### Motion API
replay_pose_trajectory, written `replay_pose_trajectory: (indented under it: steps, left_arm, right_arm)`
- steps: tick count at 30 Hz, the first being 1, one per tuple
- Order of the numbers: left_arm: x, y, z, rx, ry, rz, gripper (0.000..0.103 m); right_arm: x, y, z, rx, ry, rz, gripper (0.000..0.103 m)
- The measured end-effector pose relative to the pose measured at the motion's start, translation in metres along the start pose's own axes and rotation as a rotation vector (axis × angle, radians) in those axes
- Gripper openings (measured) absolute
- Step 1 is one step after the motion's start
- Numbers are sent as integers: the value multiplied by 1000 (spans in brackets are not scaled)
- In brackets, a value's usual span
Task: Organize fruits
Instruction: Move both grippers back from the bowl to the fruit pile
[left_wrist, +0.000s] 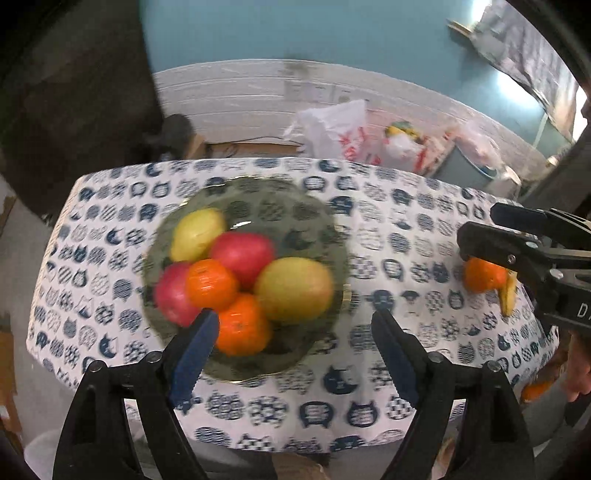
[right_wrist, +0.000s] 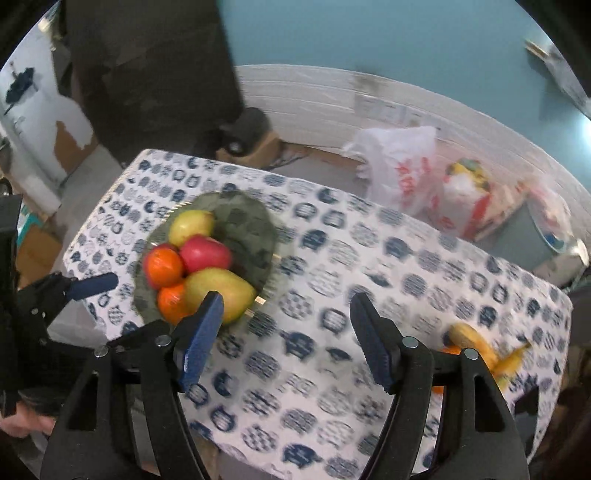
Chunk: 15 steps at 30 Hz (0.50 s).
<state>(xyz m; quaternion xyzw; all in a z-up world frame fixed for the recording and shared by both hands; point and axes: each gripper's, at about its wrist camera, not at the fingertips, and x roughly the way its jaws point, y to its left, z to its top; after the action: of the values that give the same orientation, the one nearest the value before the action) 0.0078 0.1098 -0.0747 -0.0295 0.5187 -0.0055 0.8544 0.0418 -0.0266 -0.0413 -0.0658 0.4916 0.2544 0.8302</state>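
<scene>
A green glass plate on the cat-print tablecloth holds two yellow-green pears, two red apples and two oranges. My left gripper hovers open over the plate's near rim, nothing between its blue pads. At the table's right end lie a loose orange and a banana, with my right gripper just above them. In the right wrist view, my right gripper is open over bare cloth, the plate at left and the banana at right.
White and red plastic bags and a cardboard box sit on the floor behind the table. A dark cabinet stands at the back left. A person's hand shows at the right edge.
</scene>
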Motion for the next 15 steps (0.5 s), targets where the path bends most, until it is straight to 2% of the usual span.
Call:
replay_pose_trajectory:
  steps: [3,15]
  left_arm:
    - [2,-25,3,50,5,-11,86]
    - [16,-114,9,211,47,-58,86]
  right_arm:
    - [-13,-23,-14,12,-7,-56,72]
    - [-47,-111,-58,139,-20,-161,72]
